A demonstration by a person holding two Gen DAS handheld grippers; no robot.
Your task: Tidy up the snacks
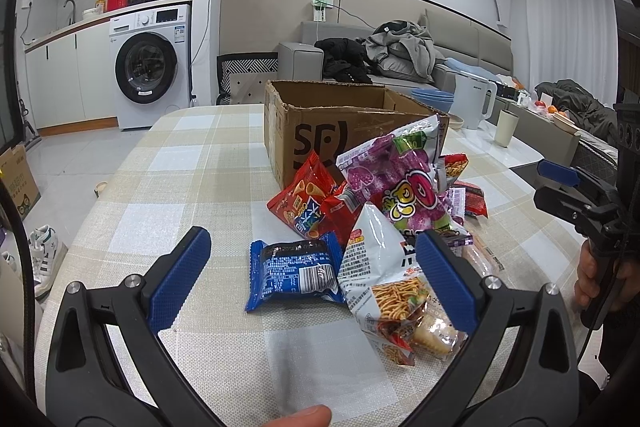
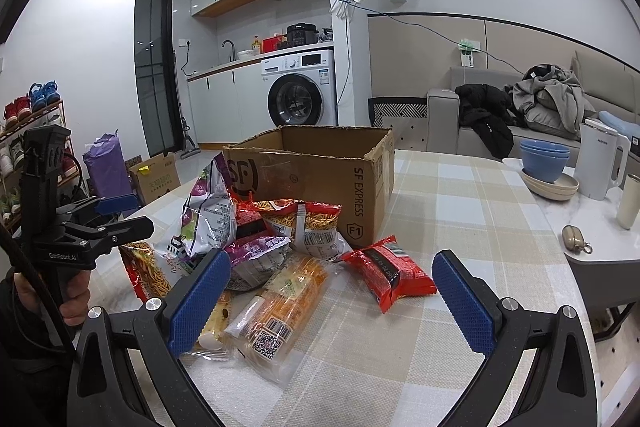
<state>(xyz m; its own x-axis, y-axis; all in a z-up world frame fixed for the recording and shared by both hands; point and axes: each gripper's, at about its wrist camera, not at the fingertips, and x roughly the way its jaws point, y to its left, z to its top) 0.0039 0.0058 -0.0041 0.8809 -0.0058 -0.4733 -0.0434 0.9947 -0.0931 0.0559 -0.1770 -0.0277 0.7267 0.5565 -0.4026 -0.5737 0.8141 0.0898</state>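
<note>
Snacks heaped at centre frame on the checked counter (image 1: 192, 163), touching the front wall of one open cardboard box (image 1: 320, 131) that stands behind them at upper centre; judged the sorting target, since its top is open and it looks empty from here. Left wrist view, left to right: left gripper (image 1: 312, 267) low in frame, jaws wide, holding nothing, aimed at one blue packet (image 1: 294, 273) lying flat and apart from the heap's front; one red cone-snack bag (image 1: 306, 197); one large purple bag (image 1: 400, 183) propped on top; one white noodle-snack bag (image 1: 380, 275) leaning forward. Right wrist view: right gripper (image 2: 330, 299) jaws wide, empty, over one clear orange-wrapped pack (image 2: 280, 303); one red packet (image 2: 390, 273) lies alone at right. Heap partly overlapped, full count uncertain. Nothing boxed yet
</note>
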